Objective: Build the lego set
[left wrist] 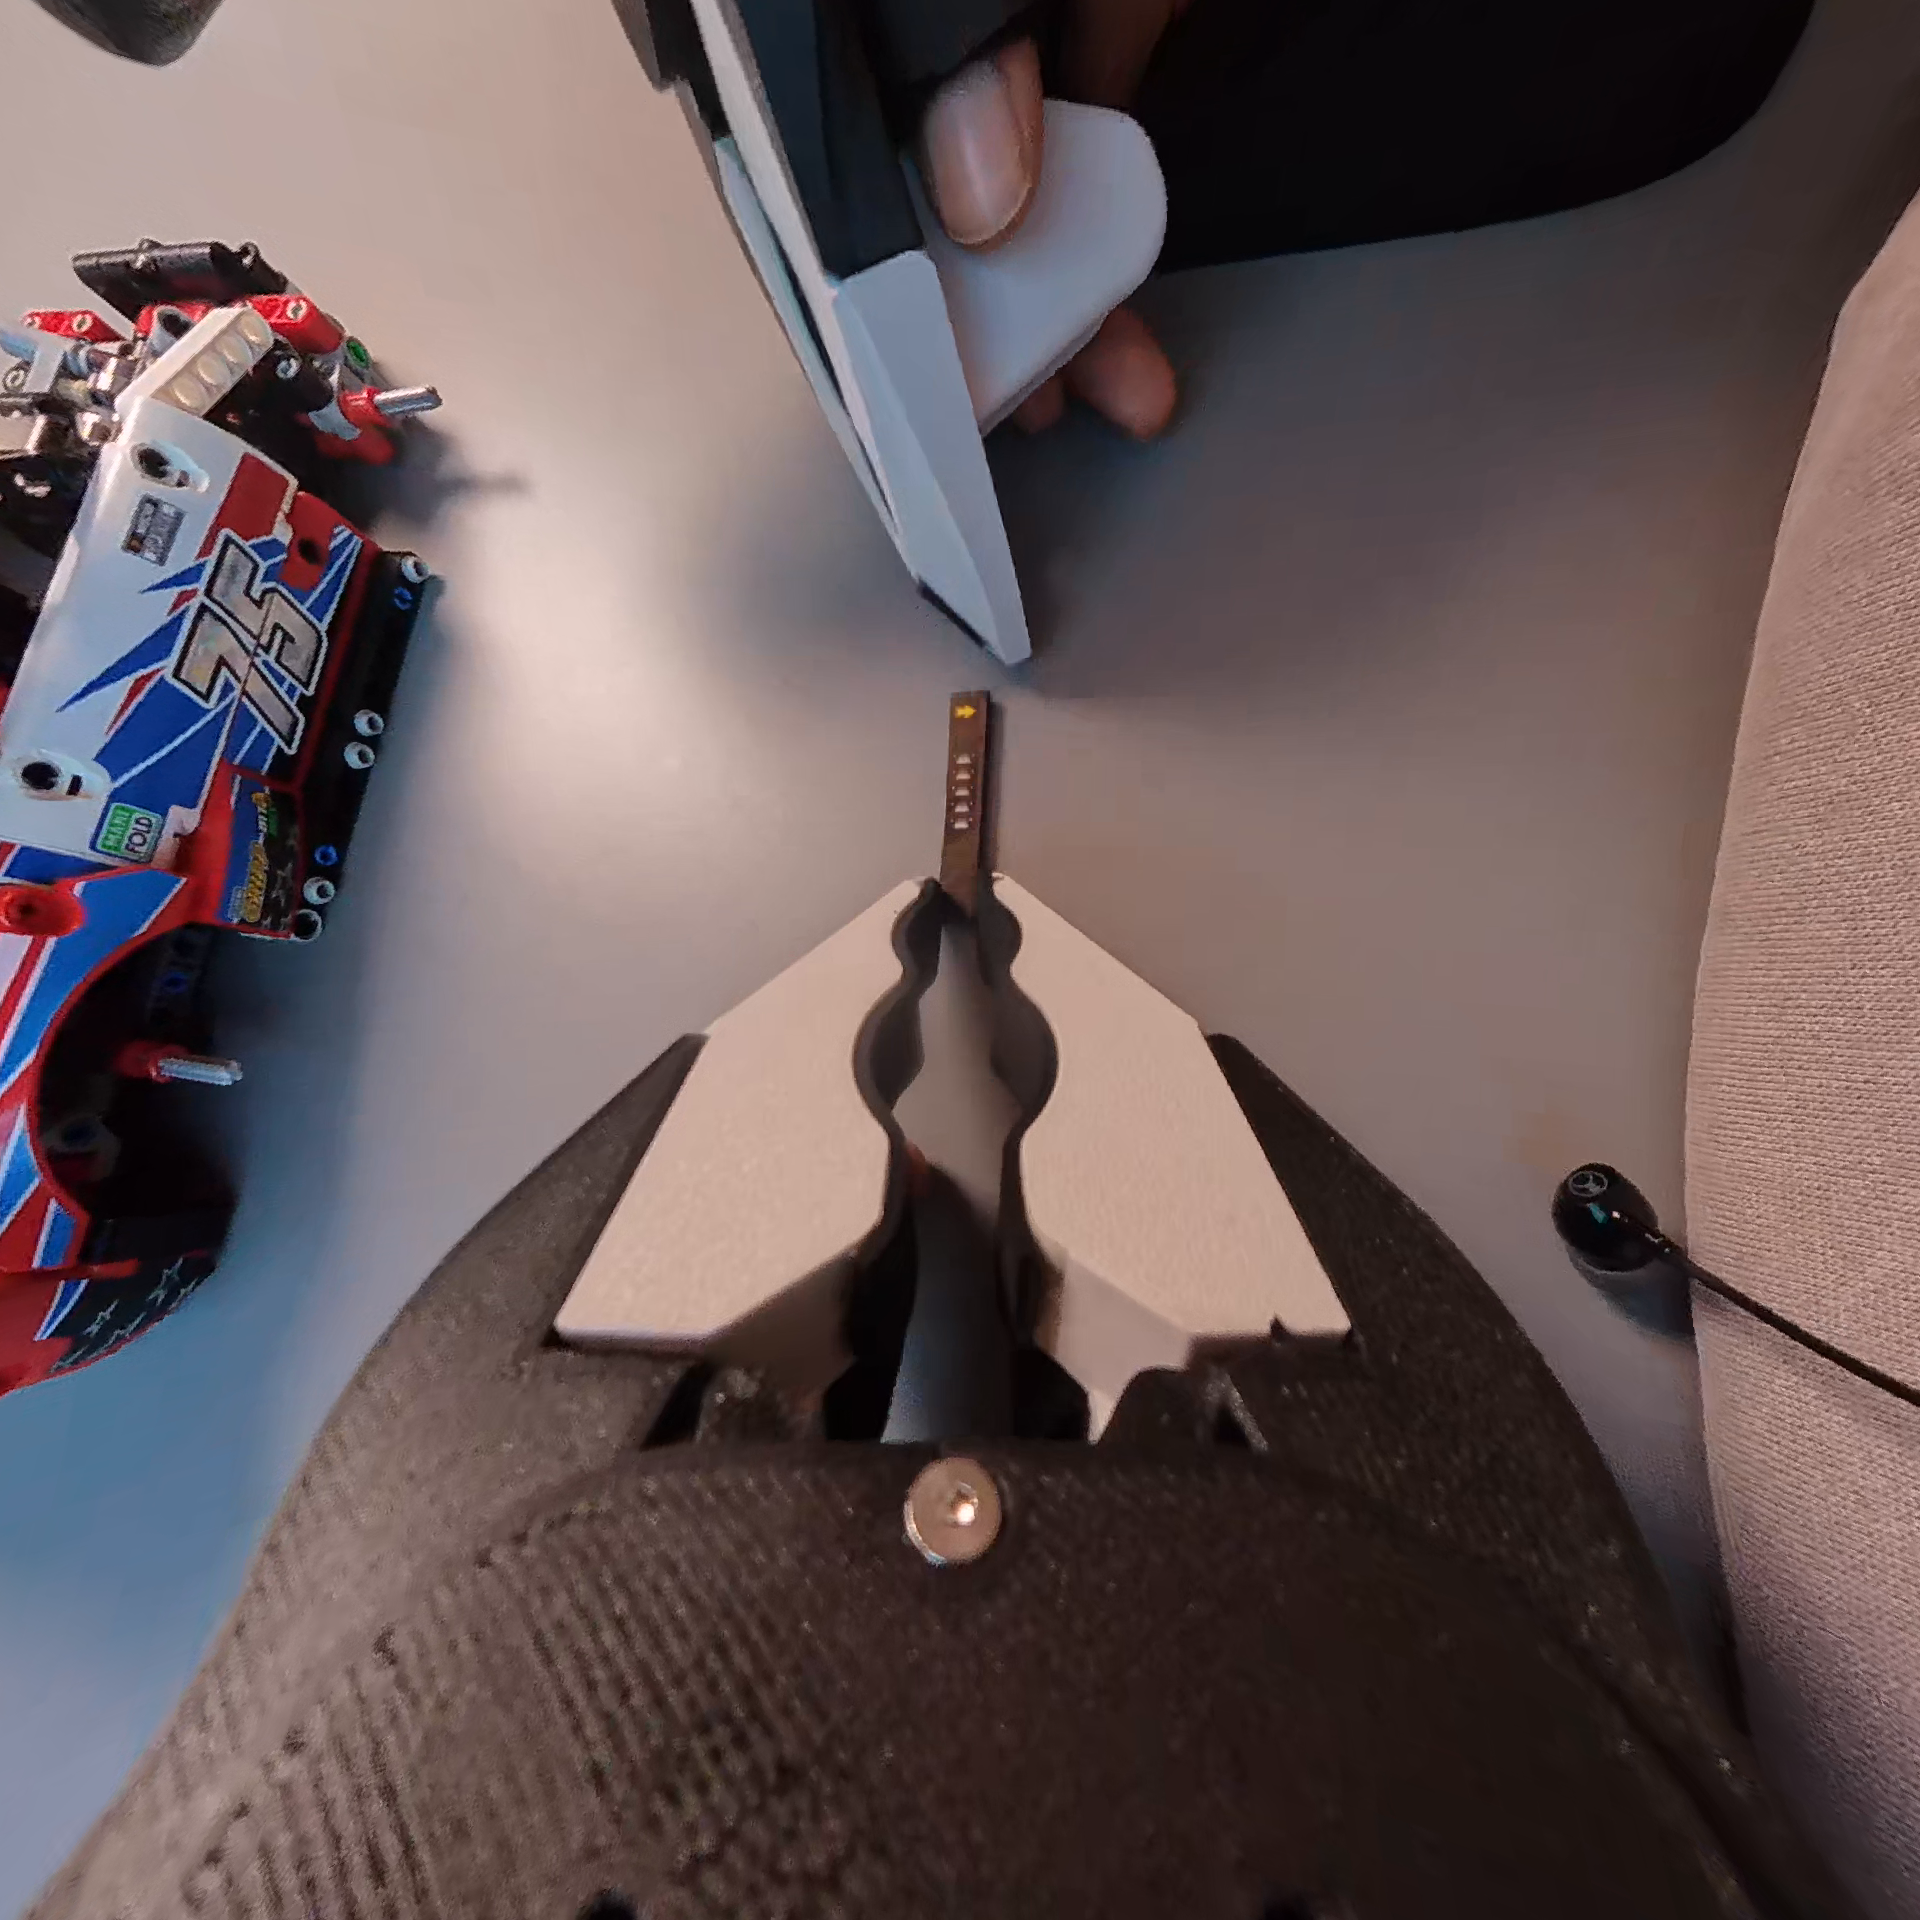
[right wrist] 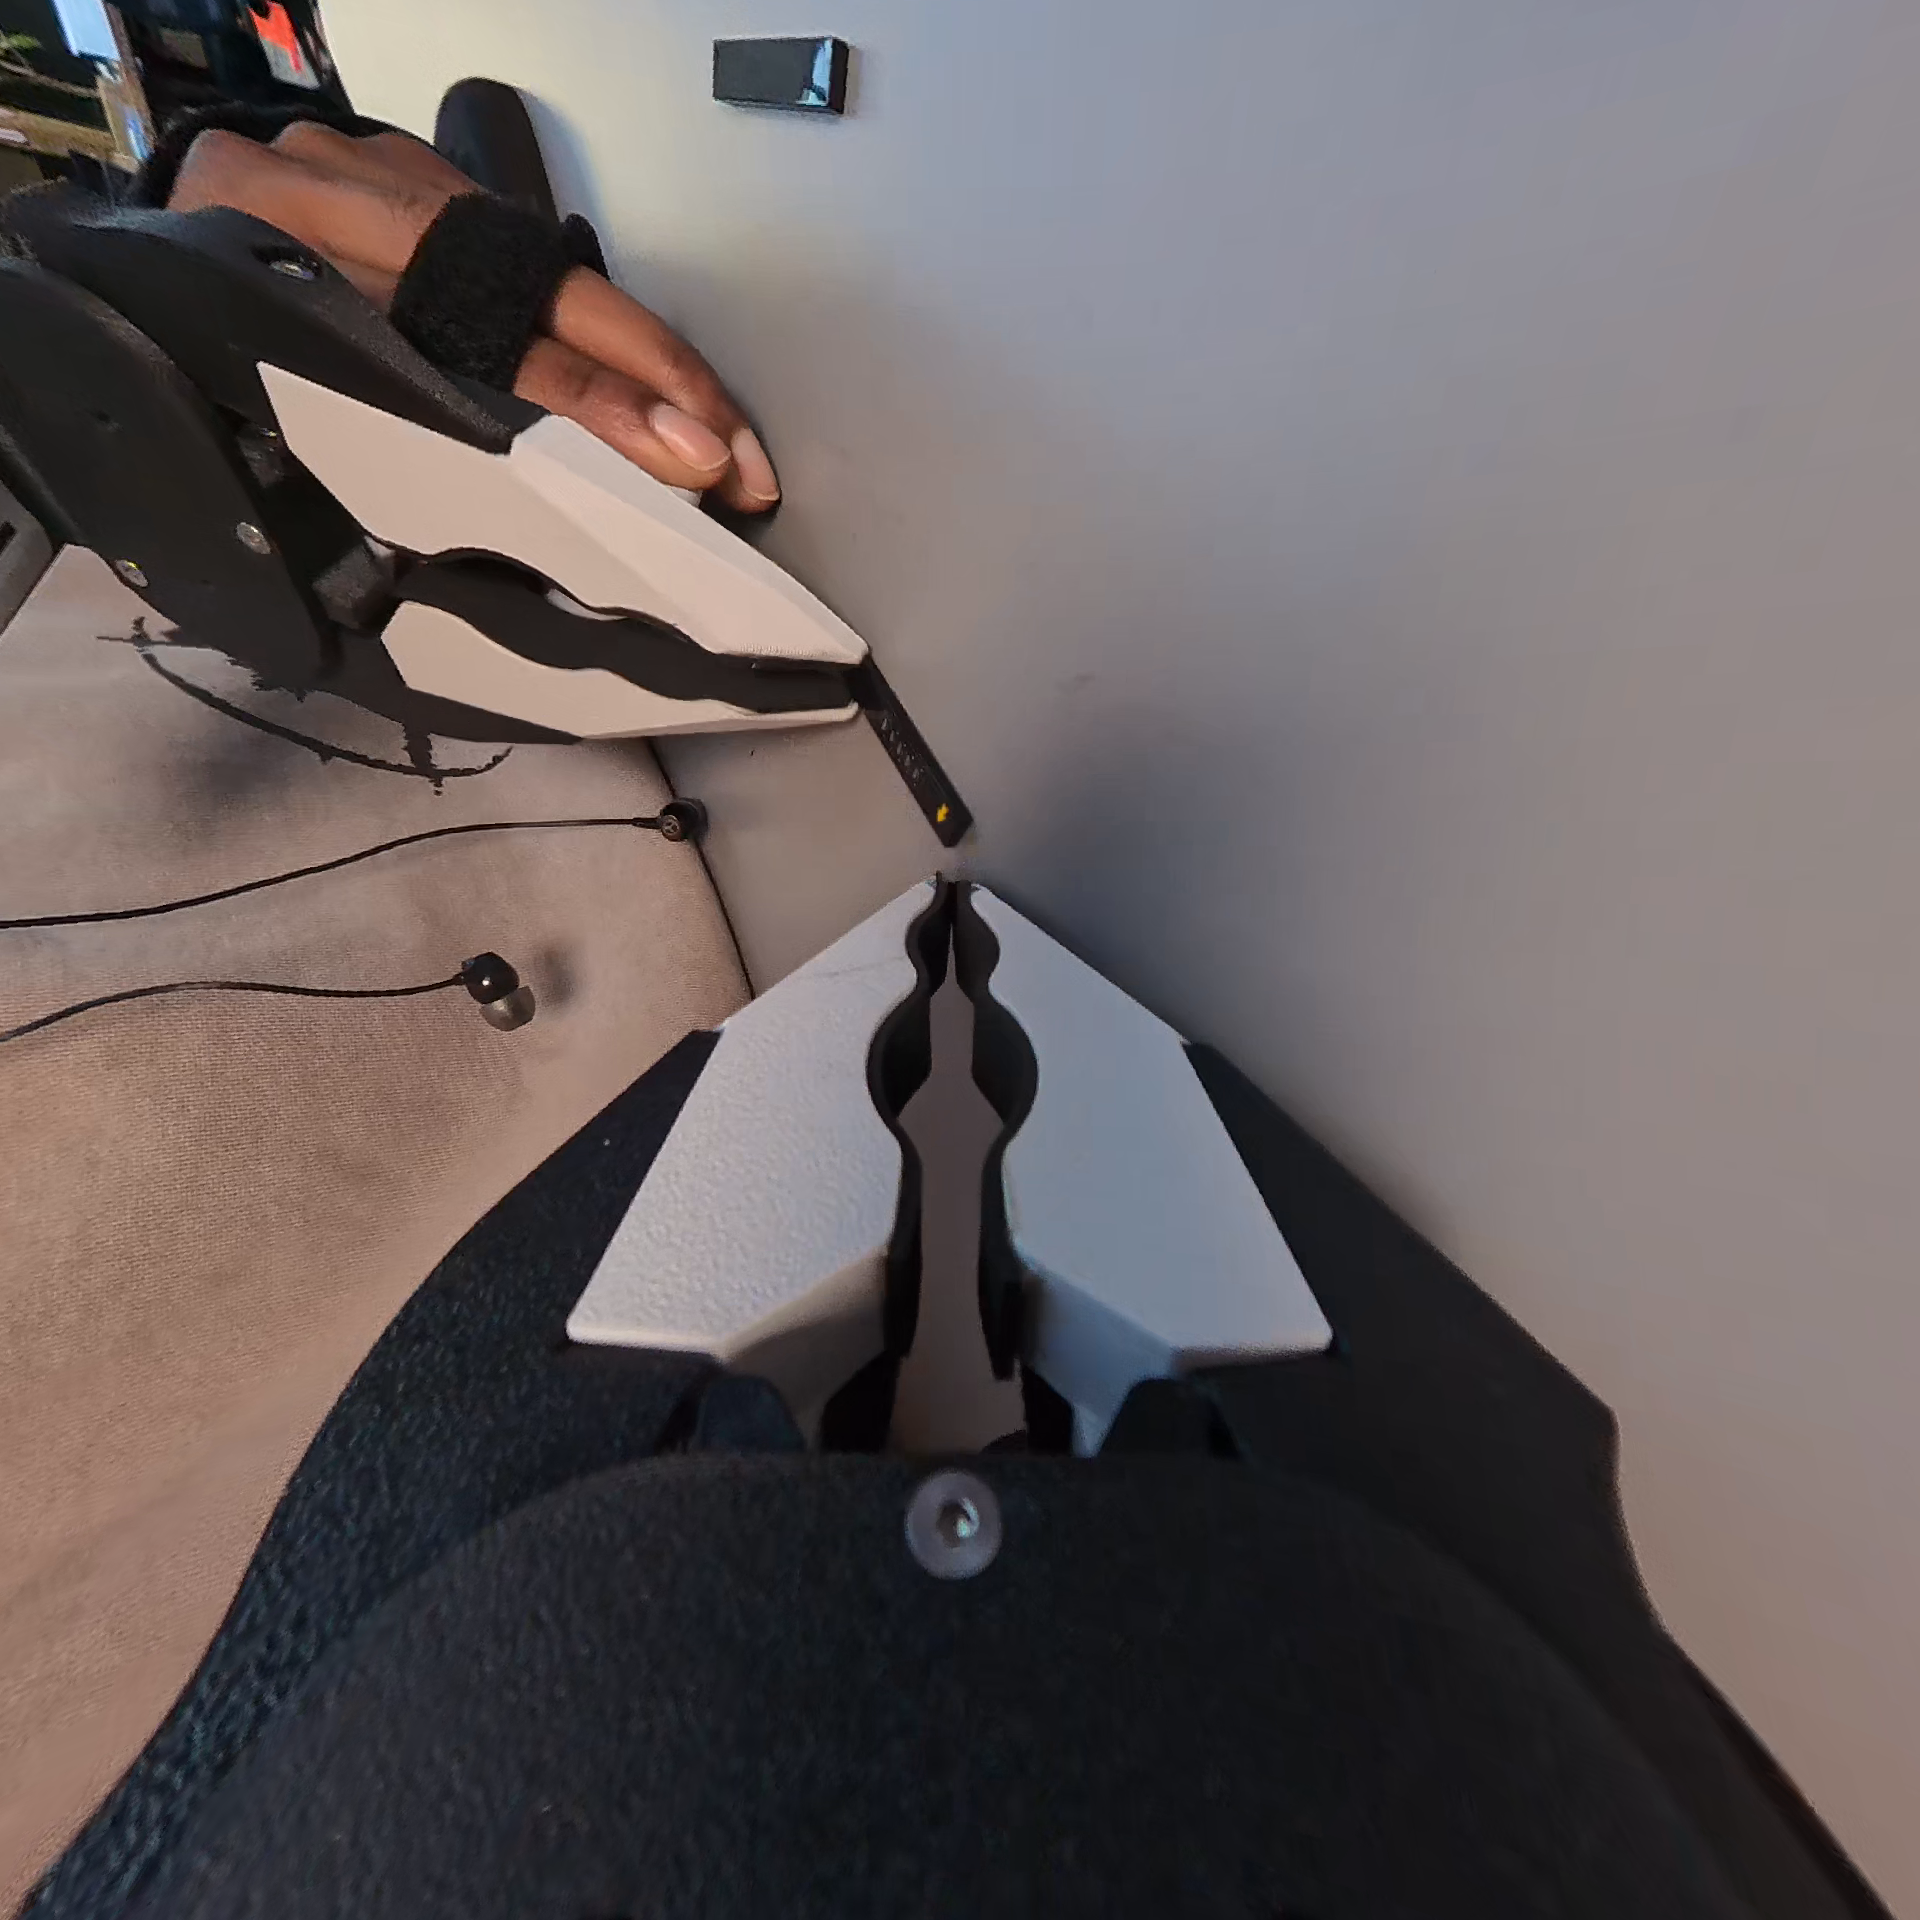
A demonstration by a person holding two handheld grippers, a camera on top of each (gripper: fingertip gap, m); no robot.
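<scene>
My left gripper (left wrist: pixel 964 891) is shut on a thin black strip (left wrist: pixel 966 784) with small white marks and a yellow arrow at its far end. The strip sticks out forward over the grey table. It also shows in the right wrist view (right wrist: pixel 920 767), held by the left gripper (right wrist: pixel 857 686). My right gripper (right wrist: pixel 953 885) is shut and empty, its tips just short of the strip's free end. It also shows in the left wrist view (left wrist: pixel 1003 644). A red, white and blue lego truck (left wrist: pixel 177 727) lies at the left.
A beige cloth mat (left wrist: pixel 1829 935) lies along the right edge of the left wrist view, with black earbuds (right wrist: pixel 494 987) and their cable on it. A small black block (right wrist: pixel 779 73) lies farther off on the grey table (right wrist: pixel 1455 623). The left gripper's tips are roughly 5 cm from the right gripper's.
</scene>
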